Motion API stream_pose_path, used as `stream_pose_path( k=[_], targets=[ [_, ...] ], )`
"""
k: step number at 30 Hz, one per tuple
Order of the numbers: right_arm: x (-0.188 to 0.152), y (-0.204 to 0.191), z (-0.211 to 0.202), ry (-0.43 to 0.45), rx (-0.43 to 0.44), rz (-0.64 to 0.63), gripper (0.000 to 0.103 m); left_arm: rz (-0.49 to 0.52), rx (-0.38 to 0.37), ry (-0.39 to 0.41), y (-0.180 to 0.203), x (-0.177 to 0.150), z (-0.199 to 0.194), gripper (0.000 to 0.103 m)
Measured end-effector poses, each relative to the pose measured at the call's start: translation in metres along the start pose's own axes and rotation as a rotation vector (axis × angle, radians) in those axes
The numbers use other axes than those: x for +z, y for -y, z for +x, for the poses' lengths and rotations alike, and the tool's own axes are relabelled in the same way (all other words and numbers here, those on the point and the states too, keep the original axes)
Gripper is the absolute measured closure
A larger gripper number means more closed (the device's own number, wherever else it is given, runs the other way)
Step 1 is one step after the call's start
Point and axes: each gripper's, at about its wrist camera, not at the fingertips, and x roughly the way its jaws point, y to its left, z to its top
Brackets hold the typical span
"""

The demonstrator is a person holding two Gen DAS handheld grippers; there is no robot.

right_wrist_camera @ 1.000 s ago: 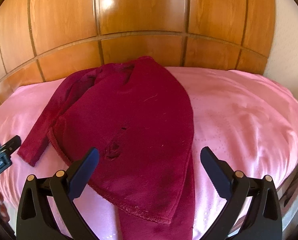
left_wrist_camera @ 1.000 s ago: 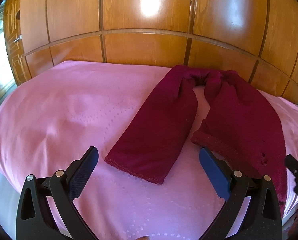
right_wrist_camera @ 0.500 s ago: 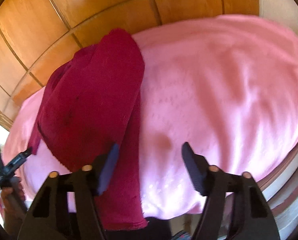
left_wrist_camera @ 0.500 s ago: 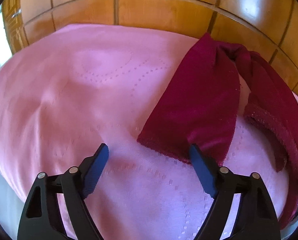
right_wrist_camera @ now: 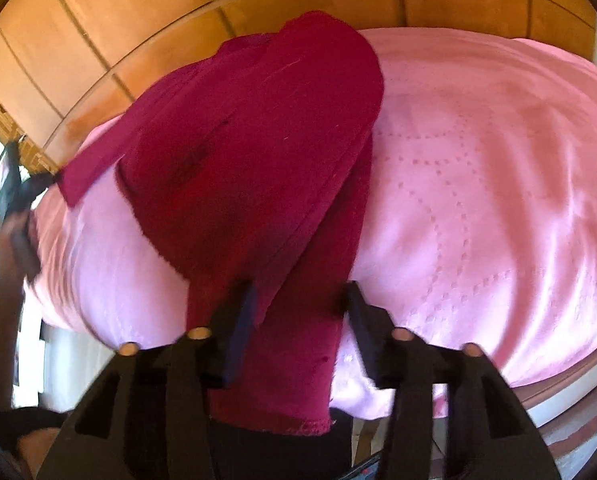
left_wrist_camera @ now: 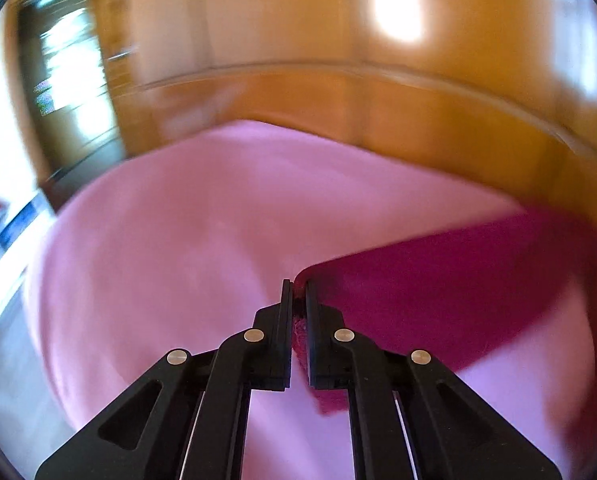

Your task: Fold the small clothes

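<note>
Two hand-held grippers work one dark red garment (right_wrist_camera: pixel 258 132) spread on a bed with a pink bedspread (right_wrist_camera: pixel 478 184). Left hand-held gripper (left_wrist_camera: pixel 297 292): jaws pressed almost together, pinching a corner edge of the red fabric (left_wrist_camera: pixel 458 292), a thin strip of cloth visible between the pads. Left wrist view is motion-blurred; the cloth stretches from the pinch off to the right across the bedspread (left_wrist_camera: pixel 178 248). Left jaws have just been closing, with the fabric edge between them.

Right hand-held gripper (right_wrist_camera: pixel 298 300): jaws part-way spread, straddling a narrow lower section of the garment that runs toward the near edge of the bed and hangs over it. Cloth lies between the fingers, the left finger (right_wrist_camera: pixel 238 320) at its edge and the right finger at its other edge; cannot tell whether the pads actually press it. Right jaws have just been closing a little, with that cloth between them.

Garment bulk lies folded over itself in the upper left of the right wrist view, one sleeve-like strip reaching left toward the left hand-held gripper (right_wrist_camera: pixel 14 188), seen dark and blurred at the frame edge. Wooden panelled wall (right_wrist_camera: pixel 118 20) stands behind the bed. A window (left_wrist_camera: pixel 66 76) shows at upper left in the left view.
</note>
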Motion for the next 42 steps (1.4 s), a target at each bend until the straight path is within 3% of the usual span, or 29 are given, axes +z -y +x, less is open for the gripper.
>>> stream_pose_path(
  k=[1, 3, 5, 7, 8, 10, 13, 15, 17, 18, 21, 26, 30, 34, 36, 39, 40, 42],
  targets=[
    [-0.002, -0.002, -0.001, -0.009, 0.004, -0.019, 0.044, -0.040, 0.018, -0.004, -0.004, 0.013, 0.002, 0.098],
    [-0.009, -0.007, 0.000, -0.024, -0.014, -0.069, 0.044, -0.095, -0.033, 0.015, -0.005, 0.026, -0.006, 0.091],
    [-0.012, -0.016, 0.006, -0.035, -0.044, -0.117, 0.051, -0.104, -0.140, 0.007, 0.007, 0.027, -0.017, 0.052],
    [-0.014, -0.022, 0.008, -0.040, -0.092, -0.170, 0.063, -0.069, -0.291, -0.008, 0.032, 0.017, -0.028, 0.051],
    [-0.013, -0.021, 0.007, -0.040, -0.099, -0.174, 0.077, -0.034, -0.359, -0.040, 0.047, 0.009, -0.030, 0.051],
    [-0.008, -0.014, 0.004, -0.042, -0.094, -0.172, 0.091, 0.052, -0.504, -0.138, 0.086, -0.011, -0.028, 0.051],
    [-0.004, -0.009, -0.011, -0.003, -0.147, -0.214, 0.093, 0.112, -0.748, -0.306, 0.132, -0.046, -0.029, 0.051],
    [0.007, -0.004, -0.025, 0.050, -0.232, -0.237, 0.094, 0.126, -0.850, -0.372, 0.150, -0.061, -0.032, 0.050],
    [0.020, 0.013, -0.042, 0.114, -0.351, -0.259, 0.094, 0.126, -0.947, -0.439, 0.161, -0.077, -0.037, 0.035],
    [0.026, 0.018, -0.046, 0.137, -0.405, -0.264, 0.094, 0.124, -0.974, -0.461, 0.165, -0.083, -0.039, 0.033],
    [0.052, 0.048, -0.056, 0.204, -0.622, -0.304, 0.094, 0.194, -0.990, -0.481, 0.178, -0.098, -0.045, 0.033],
    [0.114, 0.115, -0.053, 0.277, -0.989, -0.307, 0.095, 0.338, -1.108, -0.477, 0.180, -0.111, -0.072, 0.046],
    [0.165, 0.177, -0.053, 0.298, -1.168, -0.199, 0.095, 0.346, -1.100, -0.460, 0.171, -0.103, -0.076, 0.049],
    [0.208, 0.244, -0.046, 0.246, -1.241, 0.000, 0.095, 0.214, -0.977, -0.485, 0.186, -0.083, -0.042, 0.049],
    [0.221, 0.277, -0.041, 0.203, -1.221, 0.108, 0.095, 0.180, -0.926, -0.487, 0.194, -0.079, -0.033, 0.049],
    [0.224, 0.305, -0.038, 0.178, -1.160, 0.219, 0.085, 0.162, -0.888, -0.489, 0.204, -0.081, -0.021, 0.049],
    [0.226, 0.305, -0.039, 0.186, -1.142, 0.230, 0.076, 0.145, -0.882, -0.488, 0.209, -0.079, -0.017, 0.049],
    [0.219, 0.295, -0.041, 0.228, -1.060, 0.230, 0.047, 0.100, -0.886, -0.495, 0.208, -0.074, -0.009, 0.049]
  ],
)
